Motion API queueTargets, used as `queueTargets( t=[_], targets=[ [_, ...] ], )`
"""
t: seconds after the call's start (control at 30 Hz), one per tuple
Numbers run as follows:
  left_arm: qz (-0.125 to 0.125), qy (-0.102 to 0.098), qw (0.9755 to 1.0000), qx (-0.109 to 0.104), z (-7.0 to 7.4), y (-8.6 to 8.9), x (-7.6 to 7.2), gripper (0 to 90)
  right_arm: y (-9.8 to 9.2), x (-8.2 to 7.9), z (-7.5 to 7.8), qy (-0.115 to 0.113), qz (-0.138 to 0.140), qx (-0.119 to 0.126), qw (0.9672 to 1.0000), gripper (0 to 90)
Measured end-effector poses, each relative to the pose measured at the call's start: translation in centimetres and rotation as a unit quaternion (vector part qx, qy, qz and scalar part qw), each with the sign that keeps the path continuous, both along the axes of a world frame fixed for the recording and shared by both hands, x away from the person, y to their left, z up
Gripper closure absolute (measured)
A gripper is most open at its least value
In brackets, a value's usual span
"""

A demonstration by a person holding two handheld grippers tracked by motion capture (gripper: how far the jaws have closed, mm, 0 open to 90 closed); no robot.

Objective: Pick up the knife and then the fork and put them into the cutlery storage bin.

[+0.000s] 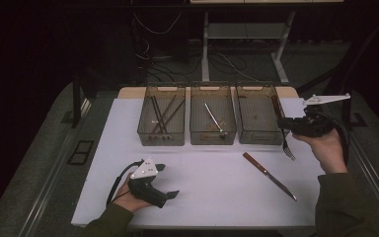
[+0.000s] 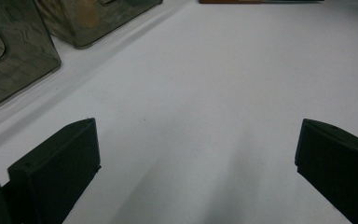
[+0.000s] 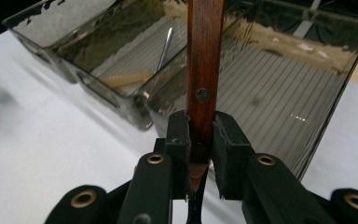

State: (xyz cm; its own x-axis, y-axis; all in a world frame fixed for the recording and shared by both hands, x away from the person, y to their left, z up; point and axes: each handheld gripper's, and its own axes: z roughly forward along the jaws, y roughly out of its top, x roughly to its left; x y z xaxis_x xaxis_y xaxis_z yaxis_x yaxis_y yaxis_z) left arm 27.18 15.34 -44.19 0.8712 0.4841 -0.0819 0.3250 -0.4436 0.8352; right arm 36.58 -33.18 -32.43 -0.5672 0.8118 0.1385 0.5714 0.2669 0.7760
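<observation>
- I count three clear bins (image 1: 212, 120) in a row at twelve o'clock.
- One fork (image 1: 282, 129), wooden handle, tines down, at two o'clock.
- One knife (image 1: 269, 176) at four o'clock.
- Two grippers: left (image 1: 169, 180), right (image 1: 282, 123).

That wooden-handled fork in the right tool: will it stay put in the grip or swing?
The fork looks rigid; it hangs straight with tines down. The right tool clamps its smooth wooden handle over a narrow patch, so it may pivot or slip if jolted. Probably light, with the metal end heavier.
</observation>
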Motion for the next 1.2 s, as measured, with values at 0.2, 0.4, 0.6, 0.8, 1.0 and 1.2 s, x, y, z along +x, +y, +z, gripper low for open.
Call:
queueTargets(
  t=[0.2, 0.4, 0.6, 0.8, 1.0, 1.2],
  targets=[
    [0.0, -0.001, 1.0, -0.002, 0.0, 0.0, 0.0, 0.0, 0.7, 1.6, 1.1, -0.011, -0.007, -0.007, 0.9999, 77.6],
    [-0.002, -0.003, 1.0, -0.003, 0.0, 0.0, 0.0, 0.0, 1.4, 3.6, 2.1, -0.025, -0.017, -0.015, 0.9994, 77.6],
    [-0.001, -0.004, 1.0, -0.005, 0.1, -0.1, -0.1, 0.0, 2.1, 5.9, 2.7, -0.04, -0.034, -0.028, 0.9982, 77.5],
    [0.0, -0.003, 0.9999, -0.01, 0.1, -0.1, -0.1, 0.0, 2.5, 8.1, 2.5, -0.052, -0.049, -0.039, 0.9966, 77.5],
    [-0.002, -0.003, 0.9999, -0.011, 0.1, -0.1, -0.1, 0.0, 1.8, 9.9, 0.6, -0.036, -0.073, -0.044, 0.9957, 77.5],
    [-0.002, -0.003, 0.9999, -0.01, 0.1, -0.2, -0.2, 0.0, 1.8, 10.7, -1.1, -0.019, -0.075, -0.039, 0.9962, 77.5]
  ],
)
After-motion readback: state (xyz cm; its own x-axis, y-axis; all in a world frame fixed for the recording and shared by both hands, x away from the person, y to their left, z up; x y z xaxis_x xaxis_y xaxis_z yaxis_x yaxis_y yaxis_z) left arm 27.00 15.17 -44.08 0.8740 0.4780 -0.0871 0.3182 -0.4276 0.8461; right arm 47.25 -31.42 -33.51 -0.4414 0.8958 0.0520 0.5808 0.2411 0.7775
